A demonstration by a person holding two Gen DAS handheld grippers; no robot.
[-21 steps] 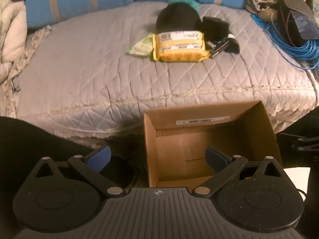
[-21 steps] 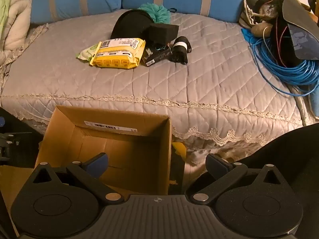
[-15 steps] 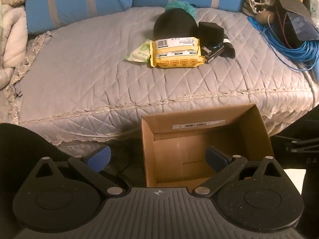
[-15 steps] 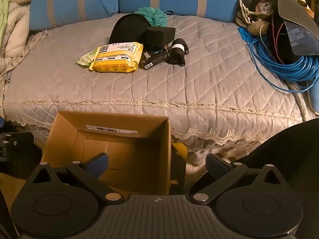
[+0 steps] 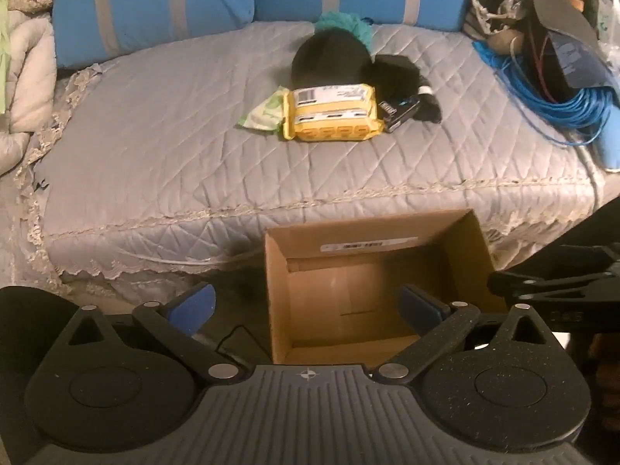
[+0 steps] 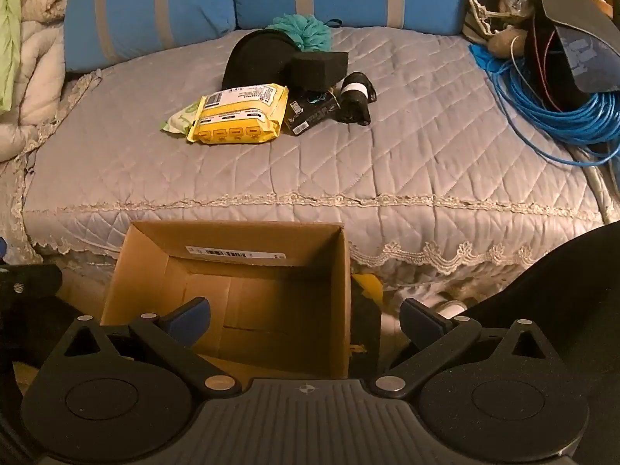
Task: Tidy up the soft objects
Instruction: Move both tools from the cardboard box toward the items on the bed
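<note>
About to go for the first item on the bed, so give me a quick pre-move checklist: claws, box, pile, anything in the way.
1. Left claw open, nothing between its jaws: ok.
2. Right claw open, nothing between its jaws: ok.
3. Cardboard box upright, top open, nothing visible inside: ok.
4. Pile on the quilt in view, yellow pack at its front with nothing on top: ok.
5. Green packet is partly under the yellow pack: not ok for a clean pick.
6. Blue cable coil lies apart from the pile: ok.
</note>
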